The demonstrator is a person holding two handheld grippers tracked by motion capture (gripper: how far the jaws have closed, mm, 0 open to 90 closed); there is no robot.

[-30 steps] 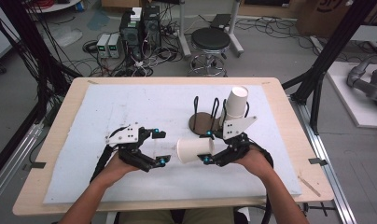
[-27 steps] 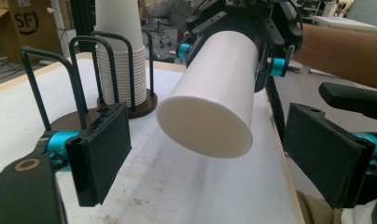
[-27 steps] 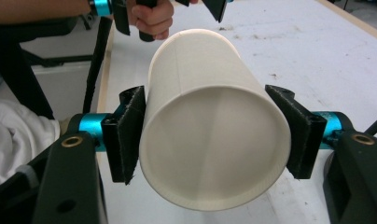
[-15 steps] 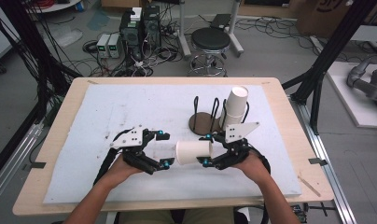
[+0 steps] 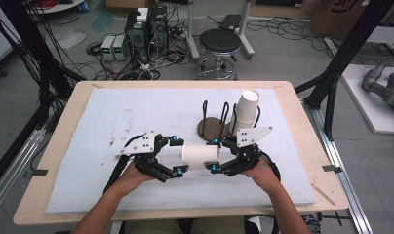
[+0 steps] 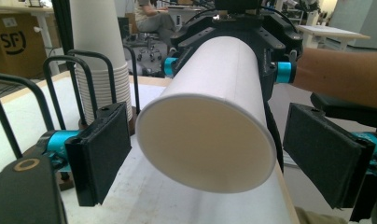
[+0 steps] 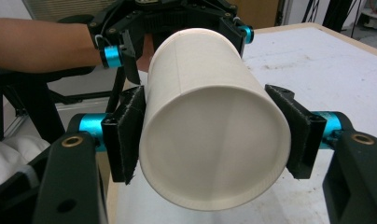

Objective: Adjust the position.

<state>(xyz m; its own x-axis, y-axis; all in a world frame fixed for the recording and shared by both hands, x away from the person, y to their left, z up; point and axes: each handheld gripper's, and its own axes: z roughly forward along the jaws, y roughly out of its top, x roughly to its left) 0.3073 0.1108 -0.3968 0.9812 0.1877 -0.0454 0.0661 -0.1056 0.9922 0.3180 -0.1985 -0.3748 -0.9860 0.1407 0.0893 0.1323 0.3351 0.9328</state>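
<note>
A white paper cup [image 5: 200, 155] lies on its side just above the white mat, held level between both grippers. My right gripper [image 5: 213, 155] is shut on the cup's right end; in the right gripper view its pads [image 7: 128, 135] press both sides of the cup [image 7: 210, 116]. My left gripper [image 5: 179, 154] is open around the cup's left end. In the left gripper view the cup [image 6: 210, 116] sits between the pads [image 6: 102, 154] with a gap on each side.
A black wire cup rack on a round brown base [image 5: 212, 127] stands just behind the grippers, with a stack of white cups [image 5: 245, 114] at its right. The white mat [image 5: 112, 117] covers the wooden table [image 5: 44, 161]. A stool and cables are beyond the far edge.
My left gripper has moved right, and its open jaws now sit around the cup's left end. The right gripper has kept hold of the cup and shifted slightly.
</note>
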